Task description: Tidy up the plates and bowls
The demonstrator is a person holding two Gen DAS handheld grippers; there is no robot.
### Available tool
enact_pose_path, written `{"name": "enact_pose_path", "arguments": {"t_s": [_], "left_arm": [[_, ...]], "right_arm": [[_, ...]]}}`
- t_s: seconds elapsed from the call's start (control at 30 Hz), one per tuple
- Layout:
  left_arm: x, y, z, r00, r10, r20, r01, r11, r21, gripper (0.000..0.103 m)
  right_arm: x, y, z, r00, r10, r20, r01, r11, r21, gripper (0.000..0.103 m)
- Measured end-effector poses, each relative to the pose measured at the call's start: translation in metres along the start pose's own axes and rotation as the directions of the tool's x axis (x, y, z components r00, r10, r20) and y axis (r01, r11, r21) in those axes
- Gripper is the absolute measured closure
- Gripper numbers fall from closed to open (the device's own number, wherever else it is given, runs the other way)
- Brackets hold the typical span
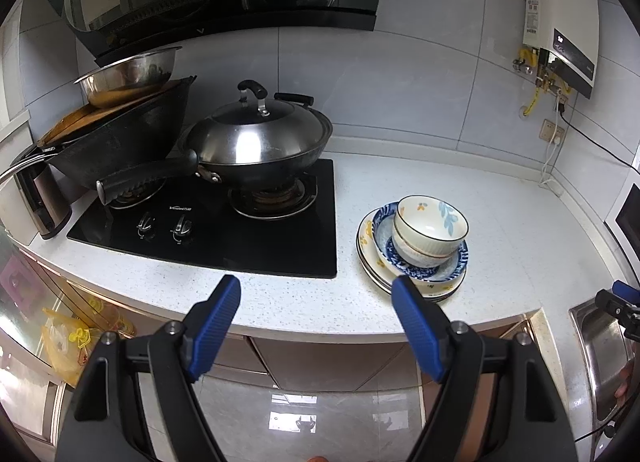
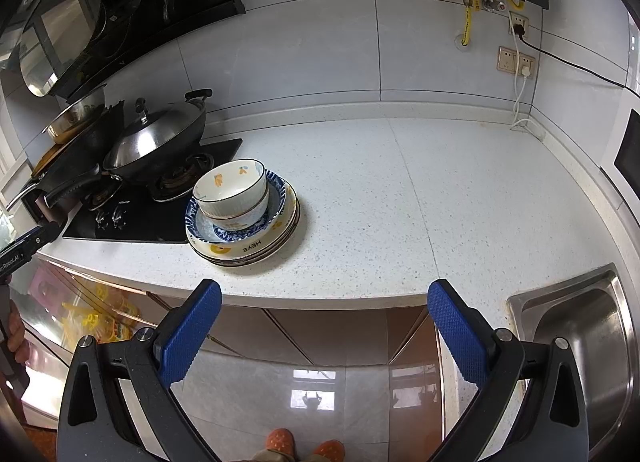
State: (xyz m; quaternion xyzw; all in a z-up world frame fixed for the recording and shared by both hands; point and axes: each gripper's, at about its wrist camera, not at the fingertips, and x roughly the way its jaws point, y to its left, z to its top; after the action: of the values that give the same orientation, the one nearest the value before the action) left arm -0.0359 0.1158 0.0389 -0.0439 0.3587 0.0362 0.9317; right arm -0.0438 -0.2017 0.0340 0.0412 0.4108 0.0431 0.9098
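left wrist view: left gripper (image 1: 316, 290) fingers wide apart, empty, as are the right gripper (image 2: 324, 294) fingers. mid-frame right on the counter (image 1: 500, 229), bowls (image 1: 430, 229) nest on plates (image 1: 412, 282); an off-centre grab could topple them.

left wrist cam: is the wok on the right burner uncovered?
No. The wok has a domed metal lid with a black knob handle seated over it.
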Motion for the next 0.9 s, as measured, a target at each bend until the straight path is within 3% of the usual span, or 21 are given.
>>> {"name": "enact_pose_path", "arguments": {"t_s": [0.57,0.9], "left_arm": [[0.01,-0.007,0.013,0.999,-0.042,0.019,0.042,0.999,0.022,0.026],[0.007,-0.017,0.017,0.998,-0.05,0.04,0.049,0.998,0.025,0.026]], "right_arm": [[0.0,0.006,0.03,0.996,-0.027,0.087,0.029,0.999,-0.025,0.001],[0.015,0.016,0.037,0.997,0.014,0.073,-0.01,0.998,-0.057,0.001]]}}
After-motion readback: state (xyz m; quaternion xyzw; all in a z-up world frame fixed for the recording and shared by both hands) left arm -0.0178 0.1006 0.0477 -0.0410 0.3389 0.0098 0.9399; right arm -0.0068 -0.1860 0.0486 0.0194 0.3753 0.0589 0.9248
